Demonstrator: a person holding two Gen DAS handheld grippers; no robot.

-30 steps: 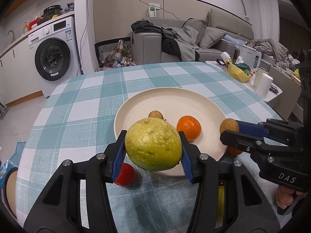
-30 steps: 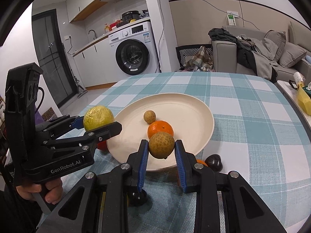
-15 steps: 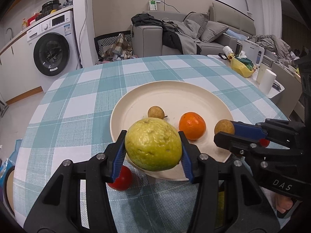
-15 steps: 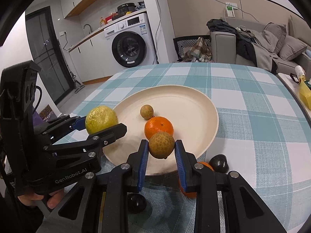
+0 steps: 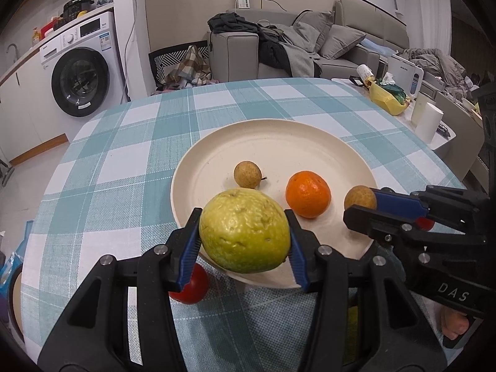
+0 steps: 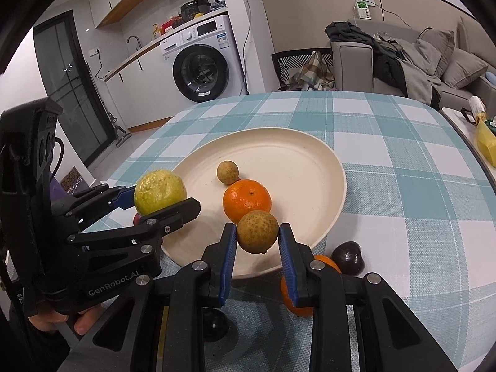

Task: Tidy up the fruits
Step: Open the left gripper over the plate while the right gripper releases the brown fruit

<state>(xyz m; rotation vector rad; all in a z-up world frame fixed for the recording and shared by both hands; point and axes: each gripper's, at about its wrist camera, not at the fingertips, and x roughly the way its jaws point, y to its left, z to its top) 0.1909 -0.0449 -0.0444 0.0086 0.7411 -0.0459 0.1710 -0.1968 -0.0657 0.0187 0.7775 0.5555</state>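
Observation:
My left gripper [image 5: 245,241] is shut on a large yellow-green citrus [image 5: 245,231], held over the near rim of the cream plate [image 5: 279,136]; it also shows in the right wrist view [image 6: 159,190]. My right gripper [image 6: 257,245] is shut on a small brown fruit [image 6: 258,232], held over the plate's near right rim; it also shows in the left wrist view [image 5: 359,197]. On the plate lie an orange [image 5: 307,193] and a small brown longan [image 5: 247,174].
On the checked tablecloth [image 6: 403,155] near the plate lie a red fruit [image 5: 190,288], a second orange [image 6: 297,294], a dark purple fruit [image 6: 348,257] and another dark fruit [image 6: 215,324]. A side table with a yellow bag [image 5: 387,99] stands at the right.
Both grippers have moved forward over the plate's near rim with their fruits still held. The plate and its fruits look closer.

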